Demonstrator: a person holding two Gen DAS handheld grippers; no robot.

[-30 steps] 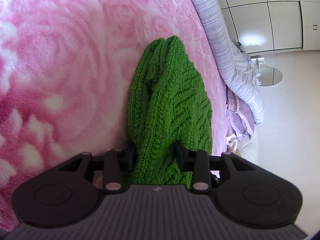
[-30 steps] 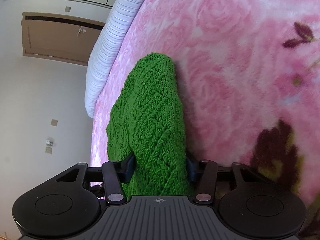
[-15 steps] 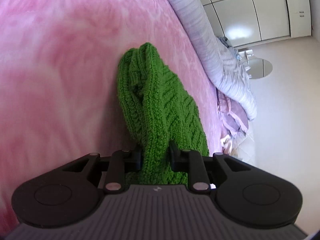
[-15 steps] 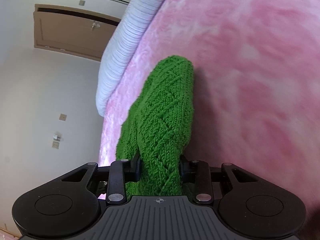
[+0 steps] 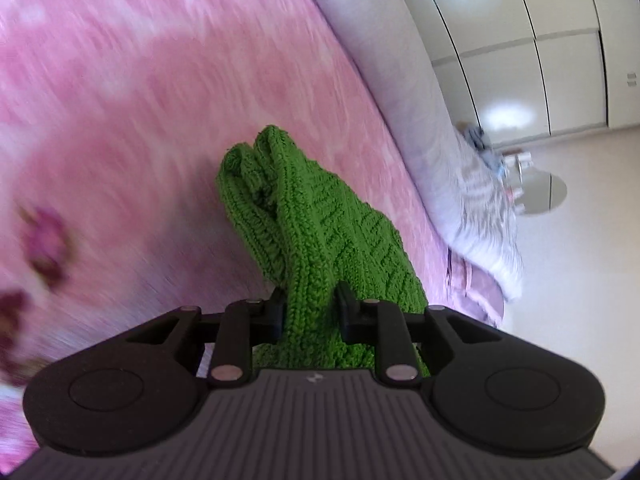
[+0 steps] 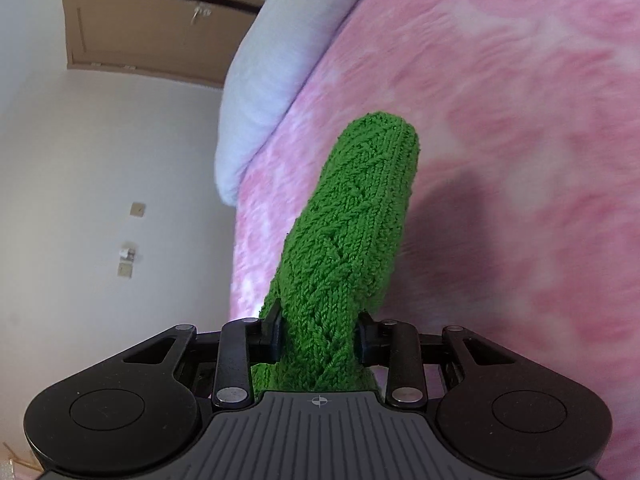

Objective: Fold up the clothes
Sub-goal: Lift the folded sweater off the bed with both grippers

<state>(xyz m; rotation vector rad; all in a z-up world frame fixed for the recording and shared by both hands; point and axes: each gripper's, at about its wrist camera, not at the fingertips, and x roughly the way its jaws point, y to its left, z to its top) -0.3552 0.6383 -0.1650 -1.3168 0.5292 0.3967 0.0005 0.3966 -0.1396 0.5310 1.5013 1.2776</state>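
Observation:
A green knitted garment (image 5: pixel 320 236) hangs bunched from my left gripper (image 5: pixel 310 312), which is shut on its edge, above the pink floral blanket (image 5: pixel 140 120). In the right wrist view the same green knit (image 6: pixel 352 232) hangs as a long folded strip from my right gripper (image 6: pixel 318 336), which is shut on it. Both grippers hold the garment lifted off the blanket. The fingertips are partly buried in the knit.
A pale striped quilt roll (image 5: pixel 440 128) lies along the bed's edge, also in the right wrist view (image 6: pixel 276 64). White wardrobe doors (image 5: pixel 540 40) and a round mirror (image 5: pixel 548 200) stand beyond. A brown door (image 6: pixel 148 36) is in the wall.
Both grippers have closed tighter on the knit and lifted it away from the blanket. The views are tilting and the background blurs with motion.

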